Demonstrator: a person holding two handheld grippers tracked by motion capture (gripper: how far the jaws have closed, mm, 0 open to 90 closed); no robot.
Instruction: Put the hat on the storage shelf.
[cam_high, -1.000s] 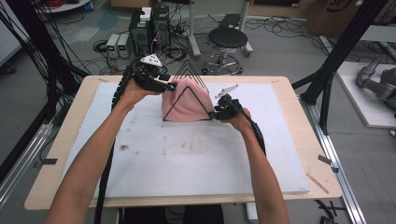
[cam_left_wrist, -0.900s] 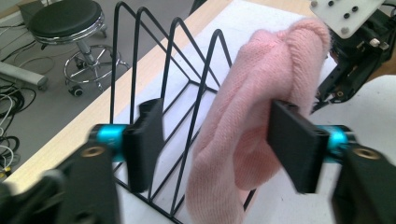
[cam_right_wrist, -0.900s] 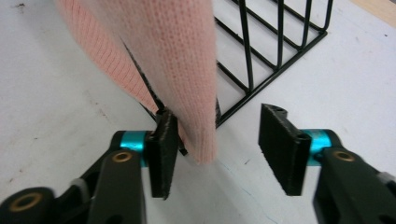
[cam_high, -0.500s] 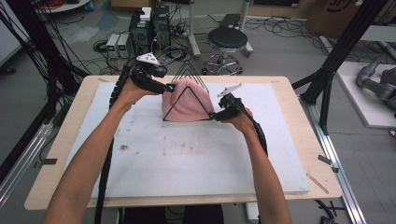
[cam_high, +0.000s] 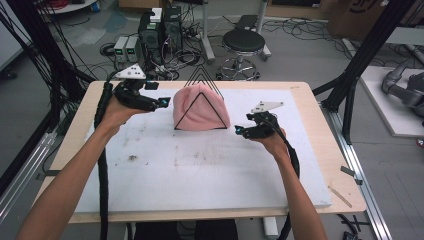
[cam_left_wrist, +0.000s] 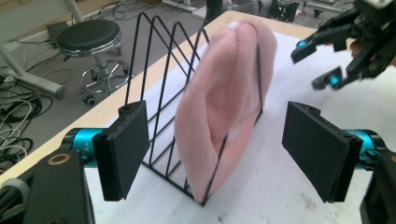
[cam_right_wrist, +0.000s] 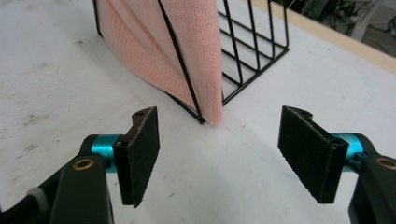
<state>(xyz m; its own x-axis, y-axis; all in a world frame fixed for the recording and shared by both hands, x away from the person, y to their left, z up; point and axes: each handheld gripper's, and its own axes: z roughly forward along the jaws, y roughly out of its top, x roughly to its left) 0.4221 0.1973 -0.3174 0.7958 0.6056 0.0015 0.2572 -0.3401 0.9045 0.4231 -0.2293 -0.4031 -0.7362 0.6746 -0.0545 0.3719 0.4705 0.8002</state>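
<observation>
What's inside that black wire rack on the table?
A pink knit hat is draped over the front triangles of the wire rack. The rear slots look empty; the hat hides the space beneath it.

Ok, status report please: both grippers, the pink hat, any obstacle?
Left gripper and right gripper: jaws just opened, empty. Pink hat sits in wire rack. Nothing in the way.

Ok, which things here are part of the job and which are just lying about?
Job:
pink hat, slotted in the wire rack
wire rack
left gripper, open, clear of the hat
right gripper, open, clear of the hat

Lying about:
stool
boxes on the floor
cables
</observation>
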